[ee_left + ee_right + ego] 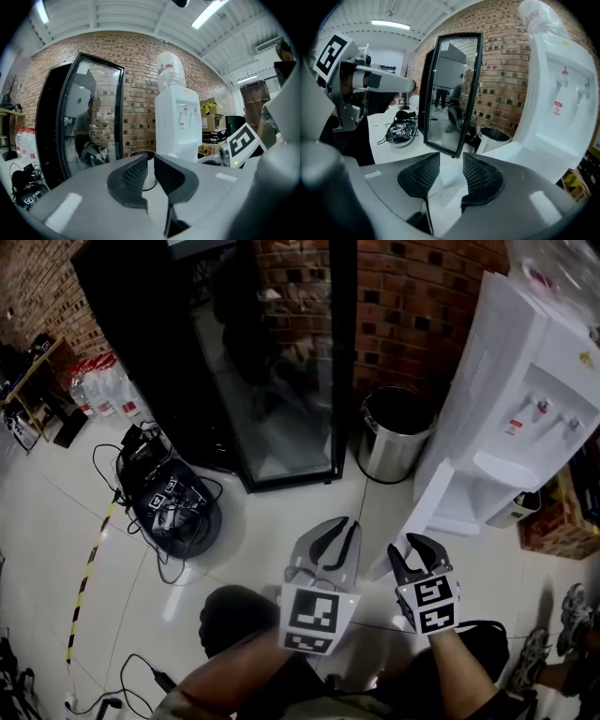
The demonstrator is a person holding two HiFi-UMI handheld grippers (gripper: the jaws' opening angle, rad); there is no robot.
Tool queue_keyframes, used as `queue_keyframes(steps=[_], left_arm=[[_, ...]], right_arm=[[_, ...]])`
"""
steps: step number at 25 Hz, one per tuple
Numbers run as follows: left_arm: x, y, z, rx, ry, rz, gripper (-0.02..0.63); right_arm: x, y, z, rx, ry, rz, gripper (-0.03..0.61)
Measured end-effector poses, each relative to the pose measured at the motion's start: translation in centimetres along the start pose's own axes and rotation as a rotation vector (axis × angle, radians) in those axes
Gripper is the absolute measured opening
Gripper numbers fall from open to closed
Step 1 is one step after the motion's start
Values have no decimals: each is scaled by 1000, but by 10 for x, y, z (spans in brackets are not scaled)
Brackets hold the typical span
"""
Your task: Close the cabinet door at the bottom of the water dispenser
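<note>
The water dispenser point(525, 399) stands against the brick wall at the upper right of my head view. Its cabinet door point(424, 507) hangs open at the base, a white panel swung out across the floor toward me with its free edge nearest my hands. That puts the door's long axis running from the hinge at the dispenser's foot down and leftward to a point just beside the right gripper point(408, 549). The left gripper point(339, 535) sits farther left, apart from the panel and aimed more toward the steel bin point(394, 432), so I judge the right hand is the one to use. In the right gripper view the pads are spread wide, and the door point(506, 154) comes in from the right, with its near end running behind the right-hand pad toward the gap. I cannot tell whether the edge touches a pad, but nothing is pinched. The left gripper's pads stand slightly apart and empty, with only the bin visible beyond the gap. As I read it, the door must swing back rightward toward the dispenser, so I would need the right gripper on the panel's outer face, on its left side in my head view, before pushing.
</note>
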State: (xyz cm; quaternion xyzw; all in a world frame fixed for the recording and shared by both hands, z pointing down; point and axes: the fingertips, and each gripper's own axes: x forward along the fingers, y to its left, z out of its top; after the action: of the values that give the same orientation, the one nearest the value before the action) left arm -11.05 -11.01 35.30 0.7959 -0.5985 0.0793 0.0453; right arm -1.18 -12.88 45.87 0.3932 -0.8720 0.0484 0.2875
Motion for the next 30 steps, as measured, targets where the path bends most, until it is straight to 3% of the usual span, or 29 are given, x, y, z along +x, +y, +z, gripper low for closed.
queue_keyframes(steps=[4, 14, 22, 30], left_arm=[[3, -3, -1, 2, 6, -15, 40], [18, -37, 9, 2, -13, -92, 25], [35, -89, 20, 6, -34, -204, 18], [58, -133, 8, 30, -3, -308, 11]], right_arm=[[7, 7, -9, -10, 51, 14, 123], [-17, -3, -27, 1, 96, 5, 118], [-64, -39, -62, 66, 144, -113, 101], [-98, -85, -94, 151, 193, -260, 92]])
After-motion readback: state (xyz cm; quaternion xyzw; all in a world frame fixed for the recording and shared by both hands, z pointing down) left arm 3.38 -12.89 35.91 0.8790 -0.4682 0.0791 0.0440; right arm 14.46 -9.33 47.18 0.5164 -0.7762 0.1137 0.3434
